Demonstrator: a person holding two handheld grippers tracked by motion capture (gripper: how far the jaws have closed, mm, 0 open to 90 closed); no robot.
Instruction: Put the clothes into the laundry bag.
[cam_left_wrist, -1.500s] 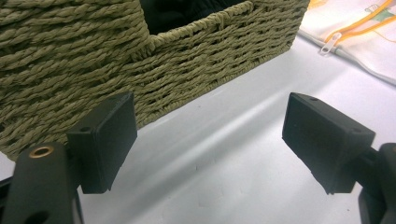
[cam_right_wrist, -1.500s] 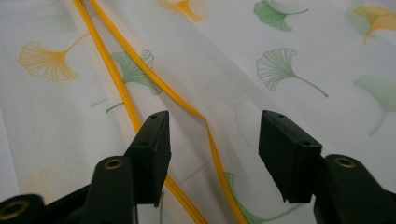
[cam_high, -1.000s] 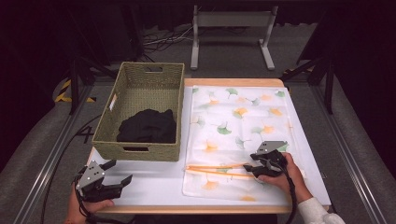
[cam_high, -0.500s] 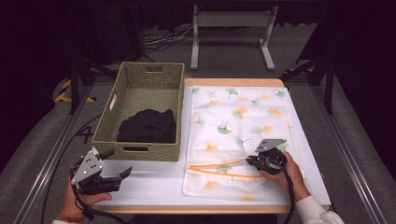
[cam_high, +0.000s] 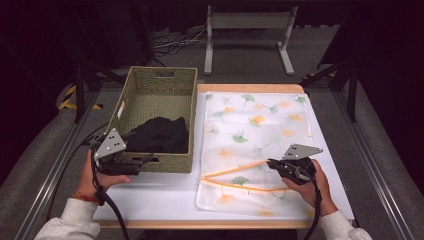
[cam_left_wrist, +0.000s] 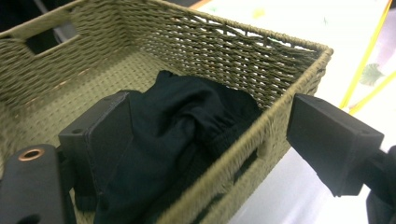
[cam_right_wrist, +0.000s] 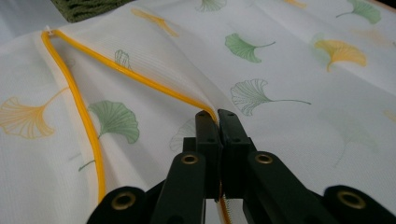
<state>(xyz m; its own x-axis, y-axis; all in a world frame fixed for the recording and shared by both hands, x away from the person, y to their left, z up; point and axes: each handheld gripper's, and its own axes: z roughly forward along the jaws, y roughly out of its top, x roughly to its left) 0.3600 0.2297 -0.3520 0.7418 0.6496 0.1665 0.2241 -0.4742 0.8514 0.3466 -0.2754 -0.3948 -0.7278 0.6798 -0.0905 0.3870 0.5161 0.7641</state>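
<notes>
left hand-held gripper (cam_high: 131, 165) – jaws wide, lower left, aimed at black garment (cam_high: 159, 135) in wicker basket (cam_high: 150, 80) | right hand-held gripper (cam_high: 274, 164) – lower right, clamped on mesh bag (cam_high: 260, 125)'s orange zipper edge (cam_high: 235, 169), likely holding its mouth open

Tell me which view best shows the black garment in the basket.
The left gripper view: the black garment lies close up between the open jaws, folds visible, inside the woven basket. The high view shows it as a small dark heap at the basket's near end. The right gripper view faces the mesh bag instead.
</notes>
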